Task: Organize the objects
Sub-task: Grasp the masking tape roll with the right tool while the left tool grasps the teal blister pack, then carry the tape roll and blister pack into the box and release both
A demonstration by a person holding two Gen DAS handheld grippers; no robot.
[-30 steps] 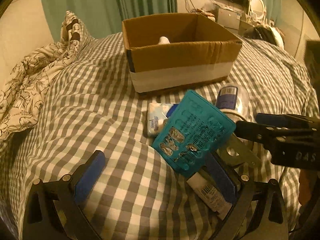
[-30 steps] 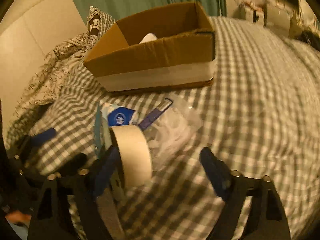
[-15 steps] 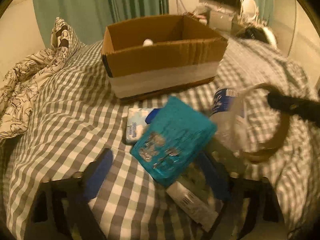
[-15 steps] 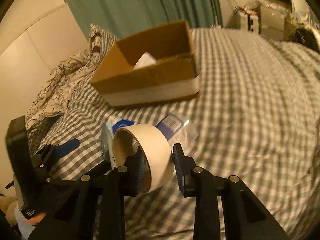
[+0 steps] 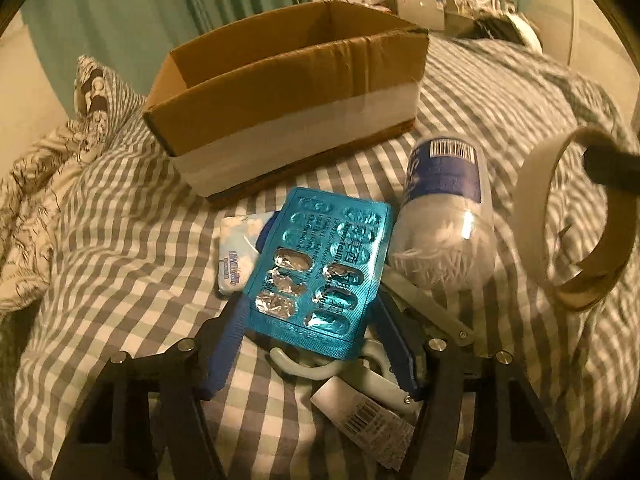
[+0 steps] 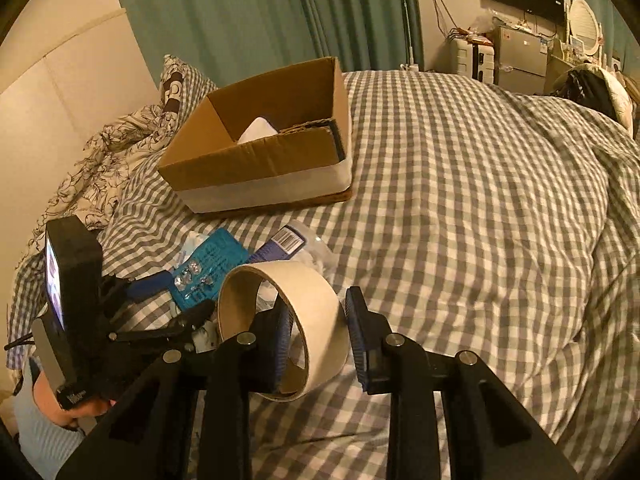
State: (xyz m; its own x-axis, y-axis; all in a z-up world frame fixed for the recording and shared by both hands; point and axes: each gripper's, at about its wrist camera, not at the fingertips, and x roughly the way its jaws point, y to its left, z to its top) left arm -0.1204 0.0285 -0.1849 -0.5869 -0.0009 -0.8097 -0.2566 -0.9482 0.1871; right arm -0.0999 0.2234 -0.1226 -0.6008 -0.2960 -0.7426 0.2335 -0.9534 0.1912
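Observation:
My left gripper (image 5: 312, 344) is shut on a teal blister pack (image 5: 320, 264), its fingers at the pack's near sides, low over the bed. My right gripper (image 6: 318, 336) is shut on the wall of a beige tape roll (image 6: 288, 320) and holds it above the bed; the roll also shows in the left wrist view (image 5: 576, 224). An open cardboard box (image 5: 288, 92) stands beyond the pile, with a white object (image 6: 256, 130) inside. A clear cotton-swab jar (image 5: 444, 216) with a blue label lies beside the pack. A tissue packet (image 5: 236, 252) lies under the pack's left edge.
Scissors (image 5: 360, 364) and a white labelled tube (image 5: 360, 416) lie under the left gripper. The checked duvet (image 6: 480, 200) covers the bed. Floral bedding (image 6: 104, 160) is bunched at the left. Furniture (image 6: 516, 52) stands at the far wall.
My right gripper closed on the tape roll and lifted it up and to the right. My left gripper moved forward and closed on the blister pack.

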